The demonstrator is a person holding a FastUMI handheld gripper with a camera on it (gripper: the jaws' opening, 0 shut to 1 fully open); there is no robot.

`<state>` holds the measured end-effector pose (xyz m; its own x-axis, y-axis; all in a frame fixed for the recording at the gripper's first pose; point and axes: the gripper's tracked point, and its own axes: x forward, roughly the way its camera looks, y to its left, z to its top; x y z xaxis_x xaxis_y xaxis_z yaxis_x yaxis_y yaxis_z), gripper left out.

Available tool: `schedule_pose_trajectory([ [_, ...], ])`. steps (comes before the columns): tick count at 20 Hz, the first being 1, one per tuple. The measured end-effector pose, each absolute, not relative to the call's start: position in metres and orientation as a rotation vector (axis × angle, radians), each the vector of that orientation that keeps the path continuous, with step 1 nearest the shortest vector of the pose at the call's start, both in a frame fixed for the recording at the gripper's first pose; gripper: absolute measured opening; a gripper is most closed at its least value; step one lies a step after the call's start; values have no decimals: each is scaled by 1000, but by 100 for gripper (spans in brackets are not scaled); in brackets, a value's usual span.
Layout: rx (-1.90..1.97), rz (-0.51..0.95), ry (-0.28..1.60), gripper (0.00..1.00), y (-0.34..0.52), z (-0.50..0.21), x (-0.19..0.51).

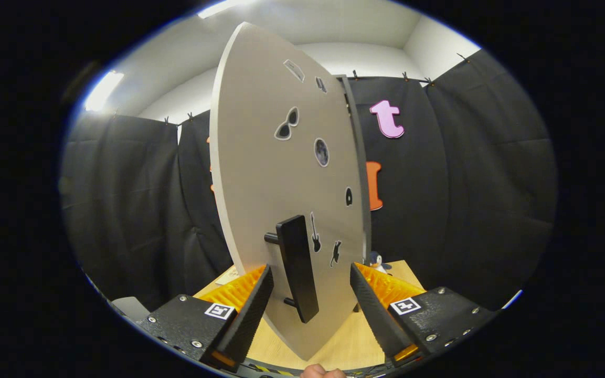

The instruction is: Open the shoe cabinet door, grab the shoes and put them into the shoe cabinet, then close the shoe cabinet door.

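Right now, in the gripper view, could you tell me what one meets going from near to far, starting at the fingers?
Open fingers → black door handle between them → grey cabinet door with stickers → small penguin toy on the wooden table → black cloth wall.

Your tongs [310,299] stand spread wide, with the door handle [297,268] between the fingers and gaps on both sides. The cabinet door [271,157] blocks straight ahead, edge-on and swung out. There is bare tabletop [344,344] under it; a small penguin figure [378,261] sits beyond the right finger.
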<state>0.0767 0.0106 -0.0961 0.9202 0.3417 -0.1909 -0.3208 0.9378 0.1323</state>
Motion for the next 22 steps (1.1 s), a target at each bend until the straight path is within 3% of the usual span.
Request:
schedule_pose_trajectory([
  [11, 149, 410, 217, 94, 147, -108, 160],
  [22, 17, 286, 188, 95, 162, -107, 180],
])
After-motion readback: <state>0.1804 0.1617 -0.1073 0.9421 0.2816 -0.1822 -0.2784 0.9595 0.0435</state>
